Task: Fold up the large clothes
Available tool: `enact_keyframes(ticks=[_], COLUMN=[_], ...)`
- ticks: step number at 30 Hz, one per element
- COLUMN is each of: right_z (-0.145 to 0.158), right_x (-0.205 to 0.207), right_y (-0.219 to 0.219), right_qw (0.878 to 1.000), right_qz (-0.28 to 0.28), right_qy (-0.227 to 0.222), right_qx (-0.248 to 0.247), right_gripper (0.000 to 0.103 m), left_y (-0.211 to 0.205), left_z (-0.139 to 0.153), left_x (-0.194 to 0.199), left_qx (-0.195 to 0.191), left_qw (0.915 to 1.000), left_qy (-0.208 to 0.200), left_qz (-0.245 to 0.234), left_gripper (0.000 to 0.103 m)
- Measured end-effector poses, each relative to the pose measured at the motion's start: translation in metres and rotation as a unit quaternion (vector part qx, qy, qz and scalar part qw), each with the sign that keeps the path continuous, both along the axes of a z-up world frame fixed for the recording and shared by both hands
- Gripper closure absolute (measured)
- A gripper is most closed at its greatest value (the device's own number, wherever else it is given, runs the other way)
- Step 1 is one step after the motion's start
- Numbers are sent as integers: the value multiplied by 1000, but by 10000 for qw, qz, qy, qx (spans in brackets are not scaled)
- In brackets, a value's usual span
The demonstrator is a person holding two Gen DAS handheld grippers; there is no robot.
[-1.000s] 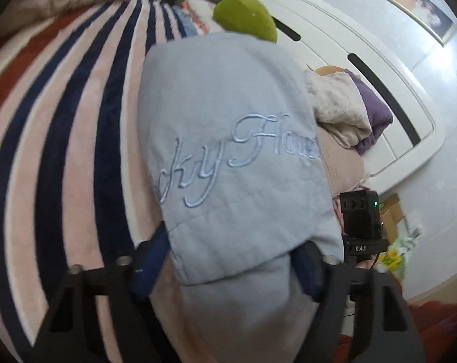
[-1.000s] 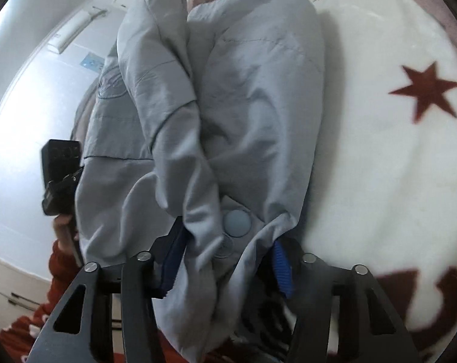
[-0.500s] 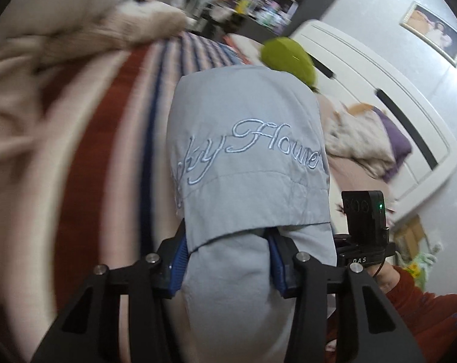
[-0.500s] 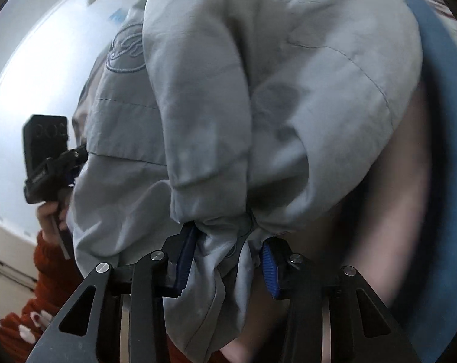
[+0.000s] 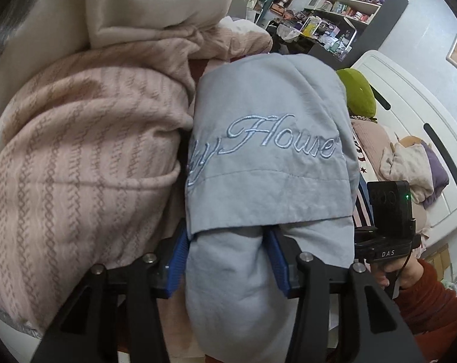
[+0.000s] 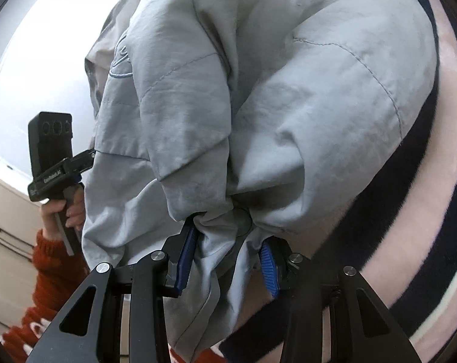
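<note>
A pale grey-blue cotton garment with light-blue script embroidery [image 5: 267, 163] hangs bunched between two hand-held tools above a bed. The left gripper [image 5: 228, 260] has a thick roll of the cloth between its blue ribbed pads [image 5: 178, 260], which touch it on both sides while the jaws ease apart. The fabric rises from the pads toward 12 o'clock in the left wrist view, the embroidered panel (its lettering partly folded out of sight) draped over the front.

The right gripper [image 6: 227, 260] is clamped on a gathered wad of the same garment [image 6: 319, 106], a round snap button [image 6: 242, 220] just above the pads; the cloth billows up toward 12 and 1 o'clock.

At 9 o'clock of the left view lies a heap of pink knitted textile with cable ribs [image 5: 77, 157], touching the garment's edge, with a cream fabric bundle [image 5: 156, 6] at 11 o'clock. A green plush cushion [image 5: 357, 90] sits at 2 o'clock before a white headboard [image 5: 416, 115]. A pink and navy striped fleece blanket [image 6: 434, 211] fills 3 o'clock in the right view. A hand in a rust-red knitted sleeve [image 6: 50, 260] grips the other tool's handle at 8 o'clock.
</note>
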State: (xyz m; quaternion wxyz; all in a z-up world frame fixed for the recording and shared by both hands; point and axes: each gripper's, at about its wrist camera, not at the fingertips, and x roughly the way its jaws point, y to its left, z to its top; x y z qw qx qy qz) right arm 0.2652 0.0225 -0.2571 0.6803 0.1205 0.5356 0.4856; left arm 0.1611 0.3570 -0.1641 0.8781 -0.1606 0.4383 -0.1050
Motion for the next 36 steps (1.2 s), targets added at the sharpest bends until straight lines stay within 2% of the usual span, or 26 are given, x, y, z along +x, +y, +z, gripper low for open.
enact_keyframes(ticks=[1, 3, 4, 7, 10, 12, 14, 16, 18, 19, 20, 23, 25, 26, 28, 29, 32, 36], right_z=[1, 0, 3, 16, 45, 73, 101, 121, 135, 140, 143, 145, 145, 144, 124, 116, 89, 48], right_x=[-7, -15, -19, -34, -48, -50, -47, -38, -24, -15, -9, 20, 33, 38, 51, 55, 66, 82], right_y=[-13, -12, -13, -23, -42, -51, -52, -48, -37, -27, -17, 10, 35, 45, 64, 63, 51, 37], right_qw=[10000, 10000, 10000, 9997, 9985, 9966, 9913, 9876, 9866, 9855, 9842, 9819, 9824, 9832, 9859, 9869, 9898, 9952], right_qz=[8, -5, -8, 81, 159, 170, 109, 32, 0, 25, 27, 220, 375, 430, 420, 385, 276, 128], right_qy=[5, -12, -31, -187, -478, -807, -1309, -1555, -1600, -1653, -1720, -1777, -1709, -1671, -1610, -1565, -1387, -856], right_qx=[-15, -63, -69, -157, -226, -73, 72, 200, 327, 392, 417, 613, 656, 593, 176, 20, -184, -454], right_gripper=[69, 67, 66, 65, 65, 65, 65, 65, 75, 89, 95, 95, 95, 95, 99, 102, 103, 103], left_y=[-6, -17, -21, -32, -49, -63, -78, -79, -77, -73, -69, -59, -53, -50, -45, -42, -43, -58], left_z=[2, 10, 16, 41, 66, 70, 61, 42, 24, 18, 16, 22, 36, 46, 49, 45, 17, -7], left_x=[0, -3, -6, -22, -33, -31, -21, -5, 10, 15, 17, 11, 1, -5, -3, 2, 21, 42], left_qx=[133, 396, 500, 787, 600, 450, 513, 367, 84, -48, -137, -344, -424, -294, 81, 66, -387, -442], left_qw=[9999, 9992, 9987, 9961, 9947, 9944, 9940, 9961, 9978, 9980, 9978, 9975, 9957, 9947, 9959, 9967, 9965, 9947], left_qy=[24, 40, -7, -399, -797, -822, -723, -494, -305, -308, -351, -406, -659, -868, -852, -765, -505, -498], left_qz=[4, 43, 84, 68, -256, -498, -634, -637, -574, -545, -542, -469, -490, -472, -285, -259, -546, -785], left_gripper=[52, 43, 43, 39, 38, 38, 38, 38, 39, 40, 41, 41, 40, 40, 40, 41, 45, 45])
